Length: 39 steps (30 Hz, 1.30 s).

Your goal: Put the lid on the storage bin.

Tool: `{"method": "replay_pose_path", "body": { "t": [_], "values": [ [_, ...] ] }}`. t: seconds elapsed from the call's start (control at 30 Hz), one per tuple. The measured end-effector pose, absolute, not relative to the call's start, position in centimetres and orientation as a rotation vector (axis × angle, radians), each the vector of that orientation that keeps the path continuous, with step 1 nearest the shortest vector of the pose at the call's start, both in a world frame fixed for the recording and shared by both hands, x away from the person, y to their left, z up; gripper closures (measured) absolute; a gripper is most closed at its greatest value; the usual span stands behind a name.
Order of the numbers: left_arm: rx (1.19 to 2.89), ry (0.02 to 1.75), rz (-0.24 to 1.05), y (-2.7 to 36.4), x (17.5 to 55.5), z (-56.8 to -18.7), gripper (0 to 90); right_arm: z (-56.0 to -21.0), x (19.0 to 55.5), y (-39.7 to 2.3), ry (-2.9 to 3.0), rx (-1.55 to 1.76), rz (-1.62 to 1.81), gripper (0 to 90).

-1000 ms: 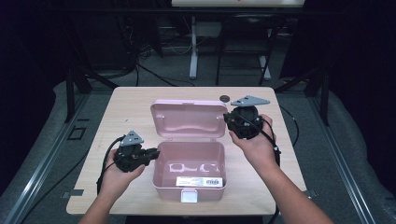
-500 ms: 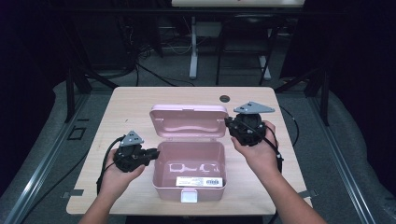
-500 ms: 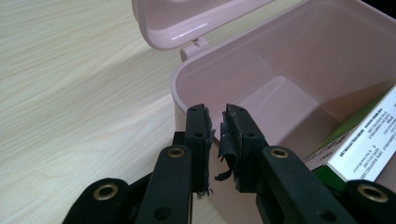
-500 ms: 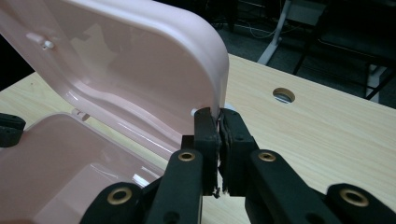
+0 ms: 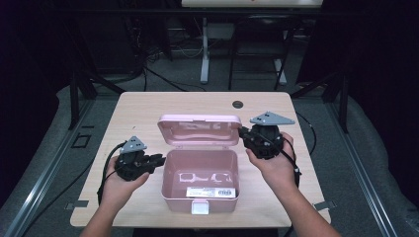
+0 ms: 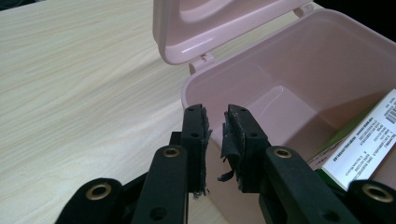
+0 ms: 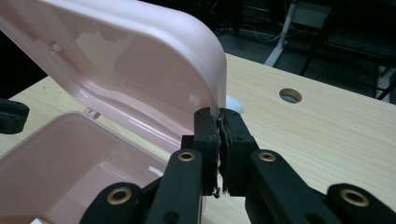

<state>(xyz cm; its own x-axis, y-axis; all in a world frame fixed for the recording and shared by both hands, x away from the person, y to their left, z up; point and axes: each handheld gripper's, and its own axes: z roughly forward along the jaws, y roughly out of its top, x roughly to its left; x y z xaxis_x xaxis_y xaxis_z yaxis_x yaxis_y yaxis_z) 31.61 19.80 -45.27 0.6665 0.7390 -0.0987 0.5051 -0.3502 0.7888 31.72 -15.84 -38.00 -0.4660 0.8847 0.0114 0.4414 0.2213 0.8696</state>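
A pink plastic box (image 5: pixel 168 183) stands on the wooden table near its front edge. Its hinged lid (image 5: pixel 200 131) stands raised behind it. My right gripper (image 5: pixel 243 132) is shut on the lid's right edge; in the right gripper view the pads (image 7: pixel 218 116) pinch the lid's rim (image 7: pixel 212 70). My left gripper (image 5: pixel 160 159) is at the box's left wall. Its jaws (image 6: pixel 217 119) have just been opening and stand slightly apart, with the box wall (image 6: pixel 261 53) right at the tips. A white barcode label (image 6: pixel 369 140) lies inside the box.
A round cable hole (image 5: pixel 237 104) is in the table (image 5: pixel 143 111) behind the lid. Bare wood lies left of the box. Black cables trail from both grippers over the table's sides. A white table leg and dark stands are on the floor beyond.
The right gripper has come slightly nearer and the lid it holds has tipped further up from lying back. The left gripper has stayed at the box's left wall.
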Motion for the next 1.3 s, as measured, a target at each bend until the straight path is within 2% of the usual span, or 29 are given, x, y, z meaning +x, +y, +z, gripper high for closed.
{"method": "replay_pose_path", "body": {
  "t": [0.6, 1.3],
  "values": [
    [1.966, 0.938, 0.41, 20.5, 30.5, -43.1, 71.3, -38.6, 30.3, -15.9, 2.0, 1.201, 1.203, 84.9],
    [1.912, 0.873, 0.478, 20.3, 28.5, -40.5, 73.3, -39.5, 28.5, -16.1, 2.012, 1.159, 1.211, 82.5]
  ]
}}
